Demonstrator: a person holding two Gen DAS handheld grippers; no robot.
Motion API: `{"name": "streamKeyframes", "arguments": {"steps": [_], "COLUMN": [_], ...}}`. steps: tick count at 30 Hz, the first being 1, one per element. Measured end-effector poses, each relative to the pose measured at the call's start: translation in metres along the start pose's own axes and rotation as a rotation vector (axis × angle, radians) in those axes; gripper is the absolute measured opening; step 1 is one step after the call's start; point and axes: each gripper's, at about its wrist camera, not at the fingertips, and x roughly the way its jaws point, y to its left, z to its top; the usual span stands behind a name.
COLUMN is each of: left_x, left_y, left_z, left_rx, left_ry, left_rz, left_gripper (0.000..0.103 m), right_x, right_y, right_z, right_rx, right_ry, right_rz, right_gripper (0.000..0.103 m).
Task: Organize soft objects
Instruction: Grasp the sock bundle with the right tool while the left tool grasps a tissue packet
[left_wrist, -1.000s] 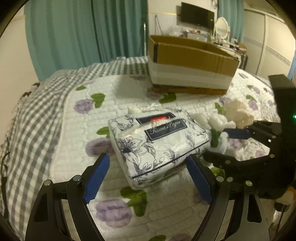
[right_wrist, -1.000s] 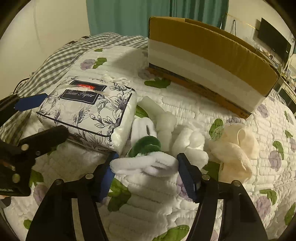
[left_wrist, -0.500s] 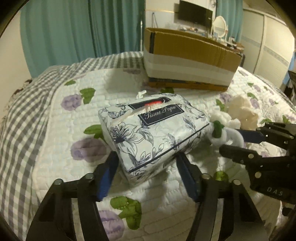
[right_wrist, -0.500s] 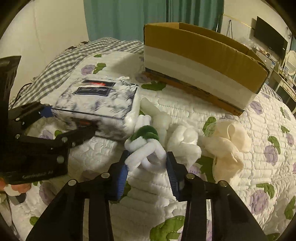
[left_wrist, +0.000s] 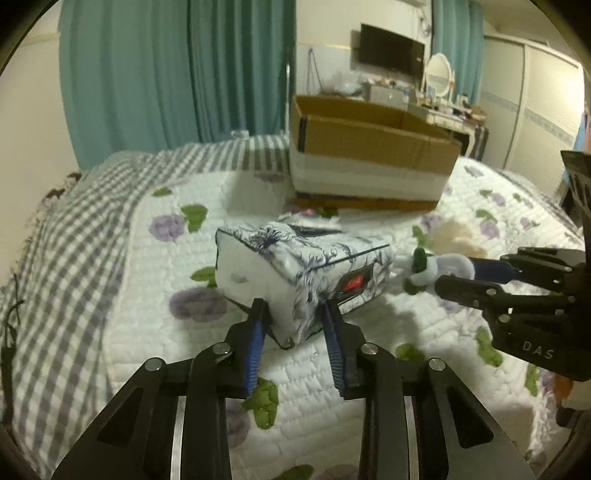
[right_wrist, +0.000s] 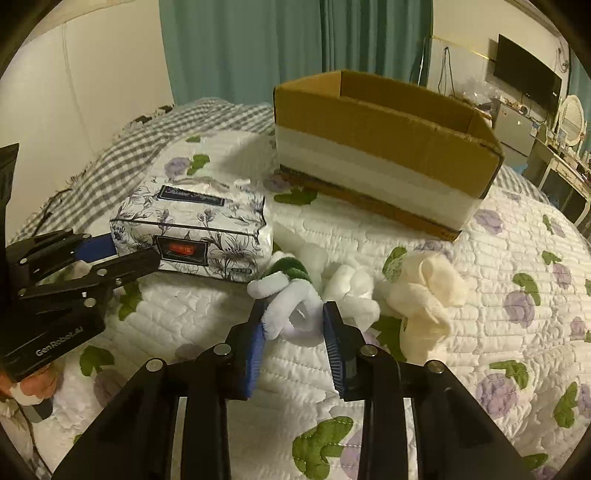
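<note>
Behind both loaded grippers, cardboard box (right_wrist: 384, 162) sits on quilted bed (right_wrist: 480, 332).

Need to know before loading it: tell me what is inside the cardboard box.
Inside the cardboard box, only bare brown inner walls show. Its near wall hides the floor and lower interior in both views, so any contents cannot be seen.

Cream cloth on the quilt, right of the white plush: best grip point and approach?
Pinch the raised bunched fold at the top of the cream cloth, coming from above and from the near side. It lies crumpled and loose on the quilt, with no rigid edge, so a high fold gives the pads something to close on. The white plush crowds its left.
</note>
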Motion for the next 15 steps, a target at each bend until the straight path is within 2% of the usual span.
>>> {"name": "streamKeyframes", "arguments": {"steps": [9, 14, 15], "left_x": [-0.027, -0.043, -0.047], "left_y": [-0.021, -0.03, -0.033], "left_z": [0.02, 0.043, 0.051], "left_rx": [0.063, 0.098, 0.112], "left_ry": [-0.031, -0.049, -0.057], "left_rz": [0.025, 0.031, 0.034], "left_gripper": [0.025, 0.022, 0.018], "right_x": [-0.037, -0.054, -0.058], "right_y": [-0.001, -0.007, -0.01], "right_z": [0.007, 0.014, 0.017], "right_rx": [0.002, 0.011, 0.014], "right_ry": [-0.078, -0.111, -0.122], "right_rz": [-0.011, -0.015, -0.015], "right_gripper": [0.03, 0.03, 0.03]}}
